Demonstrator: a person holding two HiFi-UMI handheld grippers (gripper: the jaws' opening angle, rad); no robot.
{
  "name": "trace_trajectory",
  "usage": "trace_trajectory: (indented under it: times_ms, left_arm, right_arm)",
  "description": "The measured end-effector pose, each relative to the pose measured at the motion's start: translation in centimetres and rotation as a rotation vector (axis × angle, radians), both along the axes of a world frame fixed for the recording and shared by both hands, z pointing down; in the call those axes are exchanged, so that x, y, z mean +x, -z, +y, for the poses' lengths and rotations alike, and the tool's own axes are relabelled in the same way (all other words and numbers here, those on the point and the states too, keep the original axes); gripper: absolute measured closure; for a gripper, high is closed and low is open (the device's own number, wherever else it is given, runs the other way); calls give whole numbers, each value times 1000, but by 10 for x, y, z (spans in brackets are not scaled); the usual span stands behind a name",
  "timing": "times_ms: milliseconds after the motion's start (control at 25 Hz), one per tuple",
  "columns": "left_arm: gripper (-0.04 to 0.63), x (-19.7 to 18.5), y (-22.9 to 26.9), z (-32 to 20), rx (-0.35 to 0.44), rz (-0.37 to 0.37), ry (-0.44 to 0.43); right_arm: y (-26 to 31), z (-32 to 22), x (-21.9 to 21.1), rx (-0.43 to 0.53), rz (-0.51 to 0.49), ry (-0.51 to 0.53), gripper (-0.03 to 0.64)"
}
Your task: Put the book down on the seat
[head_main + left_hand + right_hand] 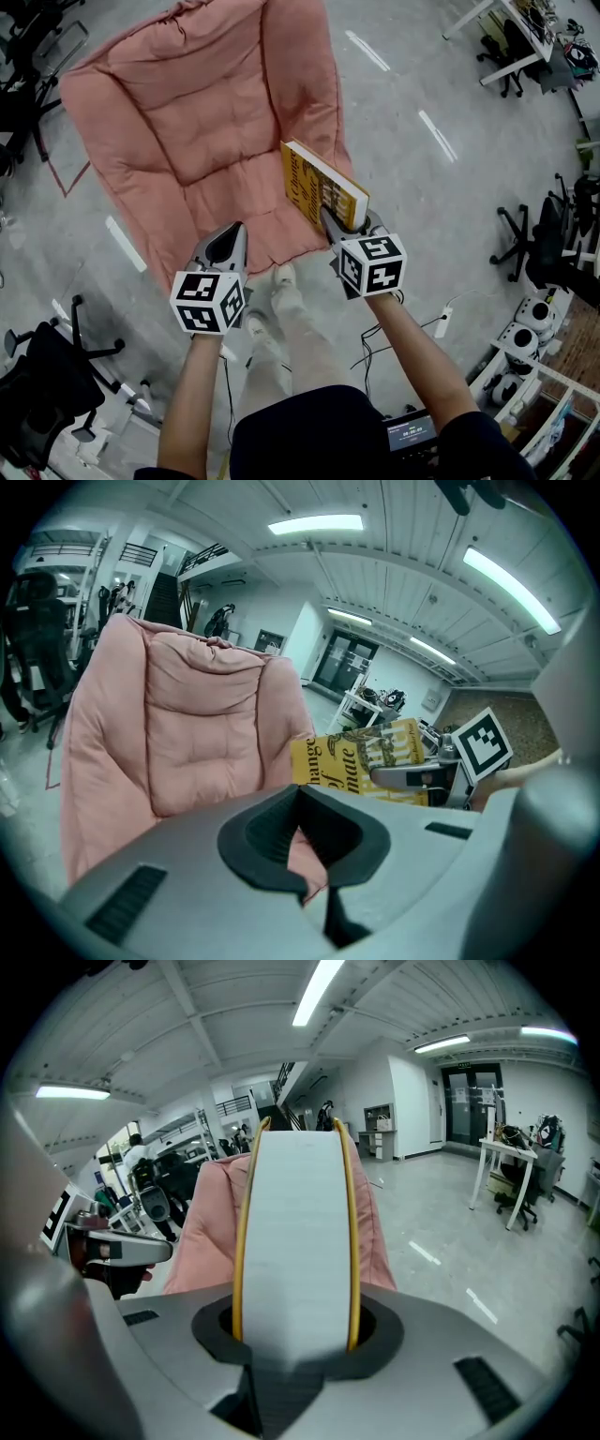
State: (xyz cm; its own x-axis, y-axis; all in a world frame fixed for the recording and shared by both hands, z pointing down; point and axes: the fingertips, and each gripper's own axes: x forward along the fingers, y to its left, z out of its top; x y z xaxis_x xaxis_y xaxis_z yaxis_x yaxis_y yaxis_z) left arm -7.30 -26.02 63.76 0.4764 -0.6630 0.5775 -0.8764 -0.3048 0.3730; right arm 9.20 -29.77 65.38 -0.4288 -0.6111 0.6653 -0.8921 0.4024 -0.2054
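We look down on the pink padded seat (187, 122), its top cut off by the frame. The yellow book (319, 183) stands on edge in the air over the seat's front right part, clamped across its pages by our right gripper (328, 217). Its cover shows only "hange of" and "mate", the rest hidden; our left gripper (228, 246) is closed on nothing.

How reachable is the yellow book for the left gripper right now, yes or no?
Probably yes. The left gripper, shut and empty, hangs beside the yellow book that the right gripper clamps by the pink chair; only open air lies between them.
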Motion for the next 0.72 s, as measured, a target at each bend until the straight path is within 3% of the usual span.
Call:
trace_trajectory:
  times_ms: [720]
  left_arm:
    - [595,5,-43,-12,-62,30,31]
  right_arm:
    - [-71,-23,7,-120,86,64,462]
